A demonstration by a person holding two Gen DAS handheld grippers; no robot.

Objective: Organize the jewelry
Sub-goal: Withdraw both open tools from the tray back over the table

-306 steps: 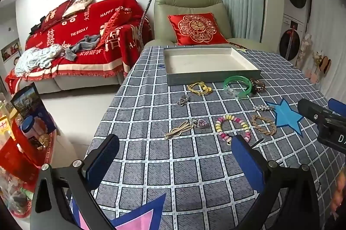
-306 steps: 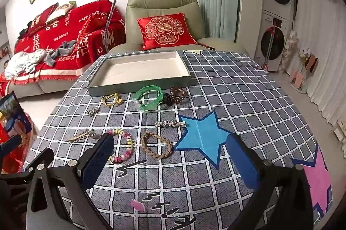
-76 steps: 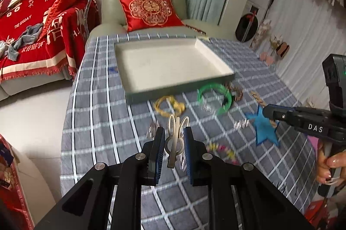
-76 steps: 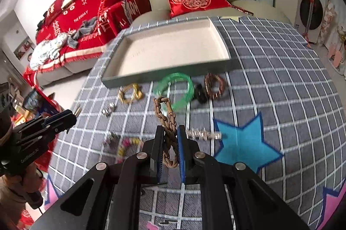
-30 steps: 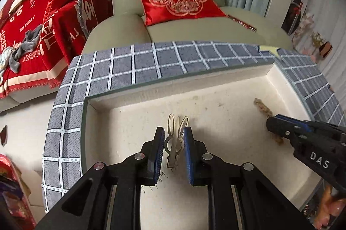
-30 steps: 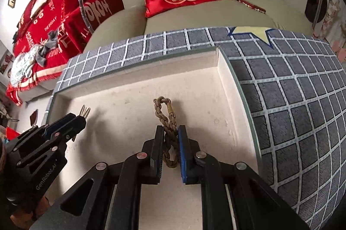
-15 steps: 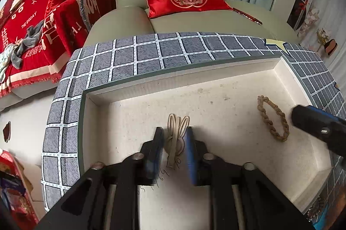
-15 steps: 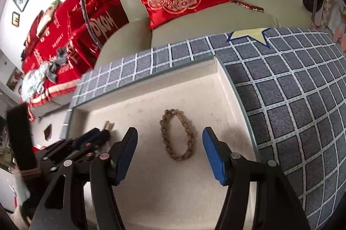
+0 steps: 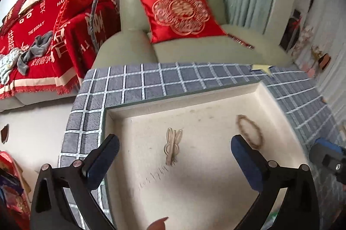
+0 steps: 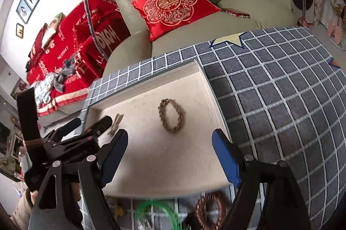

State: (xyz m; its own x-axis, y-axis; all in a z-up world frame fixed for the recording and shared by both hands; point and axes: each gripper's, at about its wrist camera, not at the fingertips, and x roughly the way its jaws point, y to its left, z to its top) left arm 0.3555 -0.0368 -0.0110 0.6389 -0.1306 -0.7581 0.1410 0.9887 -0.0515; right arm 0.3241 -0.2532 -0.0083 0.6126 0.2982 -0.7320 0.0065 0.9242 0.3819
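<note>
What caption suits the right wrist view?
Open right hand-held gripper above brown braided bracelet lying in shallow cream tray.

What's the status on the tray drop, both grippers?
Left gripper open, jaws just opened, gold hair clip on tray floor. Right gripper open, just opened, braided bracelet lying free in tray. Nothing in the way.

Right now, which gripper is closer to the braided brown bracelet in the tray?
Right. The right gripper hangs open just in front of the braided bracelet. The left gripper is open over the gold hair clip, further left in the tray.
</note>
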